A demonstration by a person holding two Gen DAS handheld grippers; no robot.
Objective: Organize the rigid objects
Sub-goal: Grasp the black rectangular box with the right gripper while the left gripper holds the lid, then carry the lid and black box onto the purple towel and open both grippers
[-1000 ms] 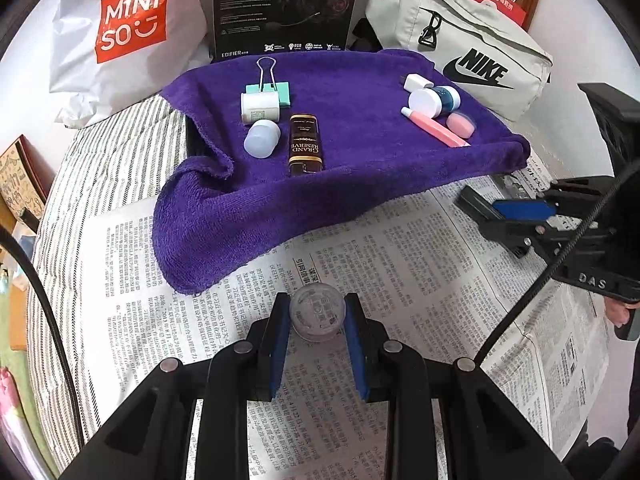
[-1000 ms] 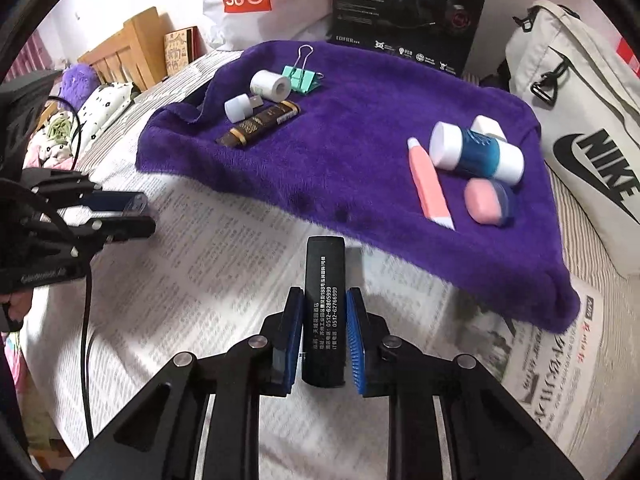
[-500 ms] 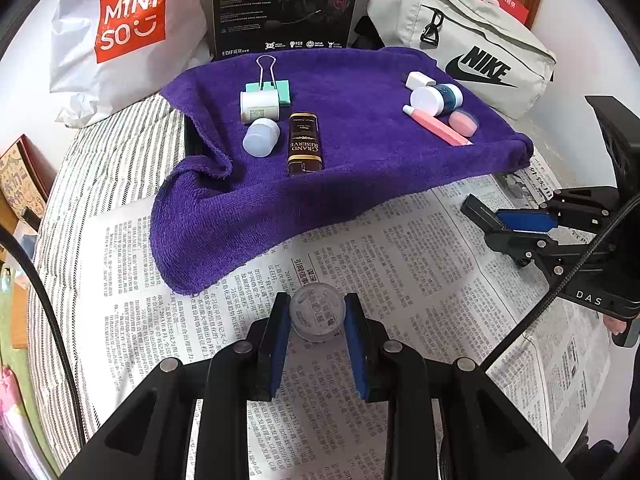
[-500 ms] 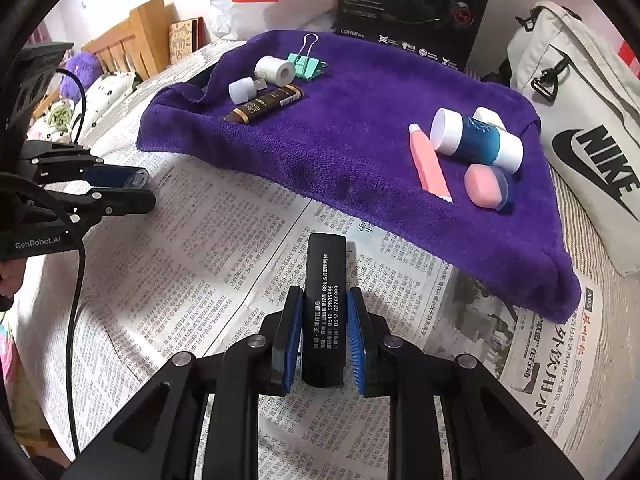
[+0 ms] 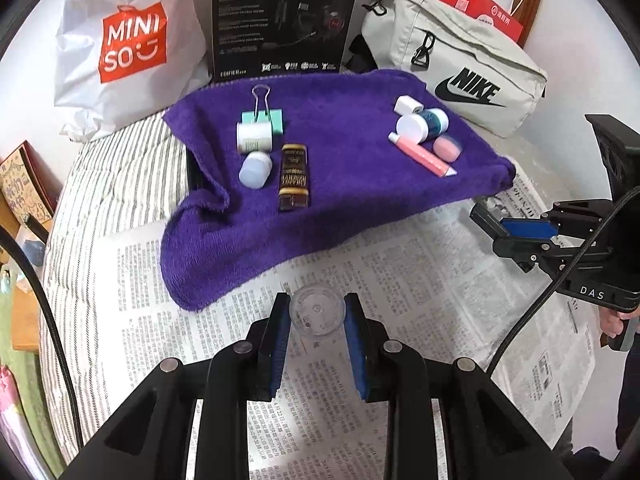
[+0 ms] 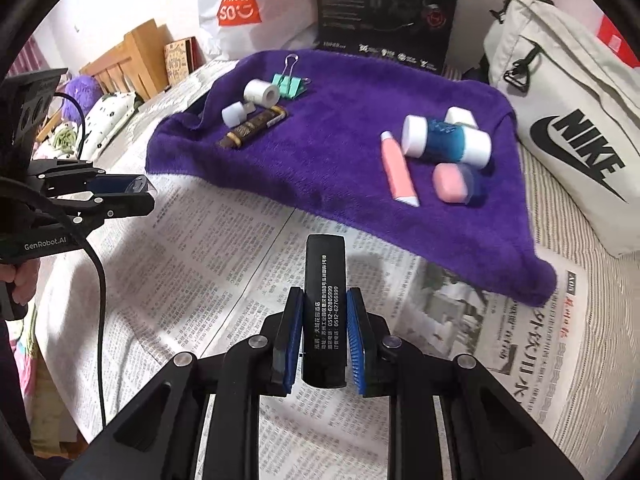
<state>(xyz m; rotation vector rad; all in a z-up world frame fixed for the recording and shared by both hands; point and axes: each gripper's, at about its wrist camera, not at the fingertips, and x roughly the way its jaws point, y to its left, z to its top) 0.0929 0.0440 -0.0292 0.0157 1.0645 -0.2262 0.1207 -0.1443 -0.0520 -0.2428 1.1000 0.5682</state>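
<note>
My left gripper (image 5: pixel 317 312) is shut on a small clear round jar (image 5: pixel 317 314), held above the newspaper (image 5: pixel 420 280). My right gripper (image 6: pixel 323 316) is shut on a long black box with white print (image 6: pixel 324 312), also above the newspaper (image 6: pixel 208 264). The purple towel (image 5: pixel 340 184) carries a brown bar (image 5: pixel 294 176), a white roll (image 5: pixel 254 137), a green binder clip (image 5: pixel 264 114), a pale cap (image 5: pixel 255 169), a pink tube (image 5: pixel 424 158), a blue-and-white bottle (image 5: pixel 424 124) and a pink eraser (image 5: pixel 446 148). The right gripper shows at the right of the left wrist view (image 5: pixel 516 236); the left gripper shows at the left of the right wrist view (image 6: pixel 116 194).
A Miniso bag (image 5: pixel 128 44), a black headset box (image 5: pixel 280 16) and a Nike bag (image 5: pixel 460 68) stand behind the towel. A striped sheet (image 5: pixel 112 184) lies under the newspaper. A wooden bed frame (image 6: pixel 128 60) is at the far left.
Both grippers have drawn back a little from the towel, each still holding its object. The right gripper has shifted right and away in the left wrist view.
</note>
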